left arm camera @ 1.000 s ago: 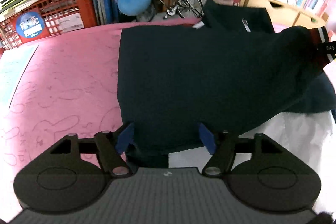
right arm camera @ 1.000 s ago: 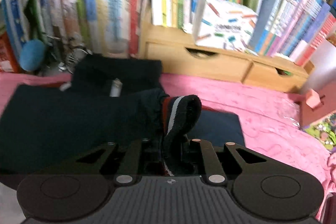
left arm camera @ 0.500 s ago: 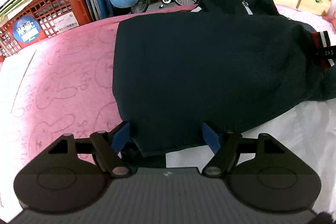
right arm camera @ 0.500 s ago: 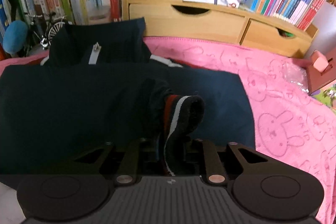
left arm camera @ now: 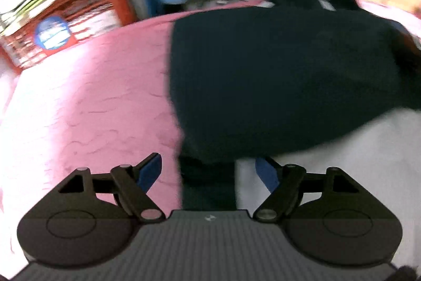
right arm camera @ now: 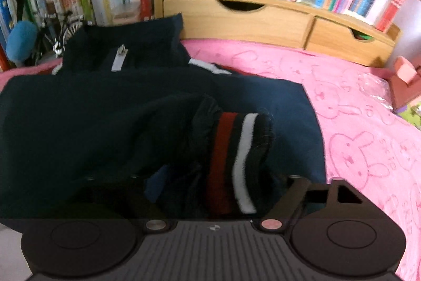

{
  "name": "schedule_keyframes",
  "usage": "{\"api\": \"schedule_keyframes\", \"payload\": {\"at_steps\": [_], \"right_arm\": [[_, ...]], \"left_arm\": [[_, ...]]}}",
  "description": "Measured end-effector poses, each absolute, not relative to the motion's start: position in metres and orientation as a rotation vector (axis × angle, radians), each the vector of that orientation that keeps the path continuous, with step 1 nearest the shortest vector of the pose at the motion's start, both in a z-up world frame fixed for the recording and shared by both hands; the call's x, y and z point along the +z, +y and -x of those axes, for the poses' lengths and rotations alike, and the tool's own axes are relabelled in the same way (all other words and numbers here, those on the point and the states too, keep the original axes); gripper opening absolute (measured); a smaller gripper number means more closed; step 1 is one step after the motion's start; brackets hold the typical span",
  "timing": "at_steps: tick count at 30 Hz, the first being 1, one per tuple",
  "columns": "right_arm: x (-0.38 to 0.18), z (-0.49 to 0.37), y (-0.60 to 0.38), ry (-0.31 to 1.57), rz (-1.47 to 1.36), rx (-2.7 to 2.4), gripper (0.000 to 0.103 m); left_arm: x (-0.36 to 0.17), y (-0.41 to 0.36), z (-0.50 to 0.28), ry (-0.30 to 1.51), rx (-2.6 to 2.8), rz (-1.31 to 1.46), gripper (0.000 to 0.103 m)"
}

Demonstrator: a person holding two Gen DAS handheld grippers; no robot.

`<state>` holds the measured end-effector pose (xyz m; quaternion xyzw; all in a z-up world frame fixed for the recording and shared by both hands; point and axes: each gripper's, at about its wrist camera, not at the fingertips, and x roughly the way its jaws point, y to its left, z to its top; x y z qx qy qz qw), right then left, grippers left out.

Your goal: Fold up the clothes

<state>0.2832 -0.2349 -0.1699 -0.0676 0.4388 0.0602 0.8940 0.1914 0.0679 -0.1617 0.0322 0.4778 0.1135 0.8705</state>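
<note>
Right wrist view shows my right tongs [right arm camera: 213, 191] spread around the soft dark navy zip jacket's [right arm camera: 105, 117] limp striped ribbed cuff [right arm camera: 236, 149] at frame centre, best gripped there; my left tongs [left arm camera: 208, 170] gape empty.

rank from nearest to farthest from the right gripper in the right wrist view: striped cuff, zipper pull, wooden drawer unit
1. Striped cuff: right at the right gripper, between its fingers.
2. Zipper pull: further back, left of centre, near the jacket collar.
3. Wooden drawer unit: farthest, behind the jacket under the books.
</note>
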Motion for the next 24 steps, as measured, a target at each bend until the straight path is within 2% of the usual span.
{"api": "schedule_keyframes", "payload": {"at_steps": [3,5,11,17,21,24], "right_arm": [[-0.17,-0.271,-0.241,0.875,0.166,0.096,0.087],[-0.174,-0.269,-0.246,0.893,0.17,0.095,0.087],[-0.18,-0.271,-0.242,0.883,0.2,0.115,0.093],[-0.185,-0.273,-0.237,0.869,0.23,0.135,0.098],[-0.181,-0.28,-0.233,0.851,0.254,0.124,0.097],[-0.166,-0.273,-0.241,0.771,0.23,0.088,0.098]], "left_arm": [[-0.164,0.087,-0.195,0.985,0.381,-0.09,0.081],[-0.163,0.102,-0.192,0.98,0.433,-0.085,0.086],[-0.153,0.12,-0.18,0.955,0.422,-0.063,0.086],[-0.158,0.144,-0.178,0.985,0.47,0.115,0.087],[-0.149,0.149,-0.167,0.955,0.469,0.216,0.084],[-0.141,0.155,-0.154,0.946,0.488,0.221,0.085]]}}
